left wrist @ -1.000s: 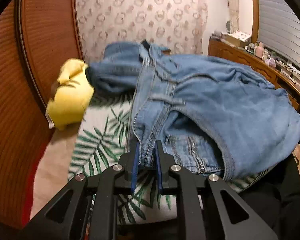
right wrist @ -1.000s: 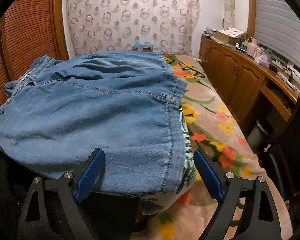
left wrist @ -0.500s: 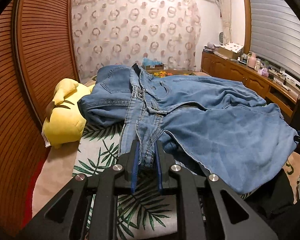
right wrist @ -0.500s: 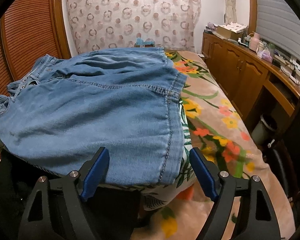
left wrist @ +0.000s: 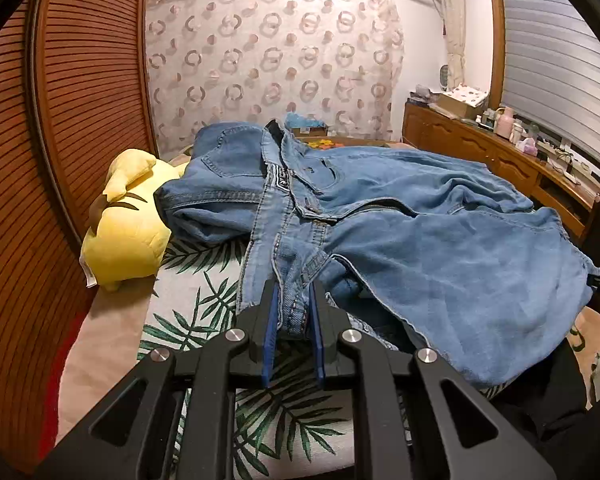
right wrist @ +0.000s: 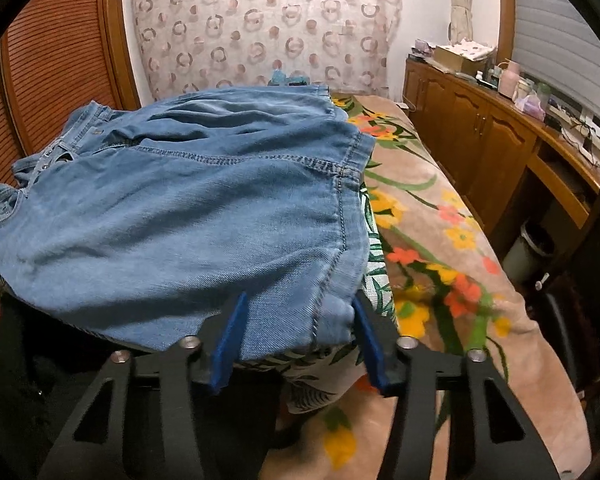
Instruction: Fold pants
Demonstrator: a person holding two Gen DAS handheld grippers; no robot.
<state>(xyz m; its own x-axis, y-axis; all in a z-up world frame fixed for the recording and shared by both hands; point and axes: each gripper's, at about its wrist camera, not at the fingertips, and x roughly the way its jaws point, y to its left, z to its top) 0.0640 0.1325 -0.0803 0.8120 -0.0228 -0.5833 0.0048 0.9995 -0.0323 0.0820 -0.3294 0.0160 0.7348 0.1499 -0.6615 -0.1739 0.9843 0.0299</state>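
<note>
My left tongs (left wrist: 293,312), at the bottom centre of the left wrist view, are nearly closed and pinch a bunched seam edge of the blue denim pants (left wrist: 420,232). My right tongs (right wrist: 298,334), low in the right wrist view, are closing, with the hemmed corner of the same pants (right wrist: 188,208) between the blue pads (right wrist: 230,340); the cloth bulges there, but I cannot tell whether the pads press it yet.

The pants lie spread across the bed with the leaf and flower printed blanket (right wrist: 440,248), reaching from my tongs up to the middle of both frames. A yellow plush toy (left wrist: 128,220) sits at the left, touching the denim's far fold.

To do this step well, I judge I should let the right pads close fully on both layers by the side seam before lifting. Then I should raise both corners together, keeping the edge taut, and carry it clear of the toy.
</note>
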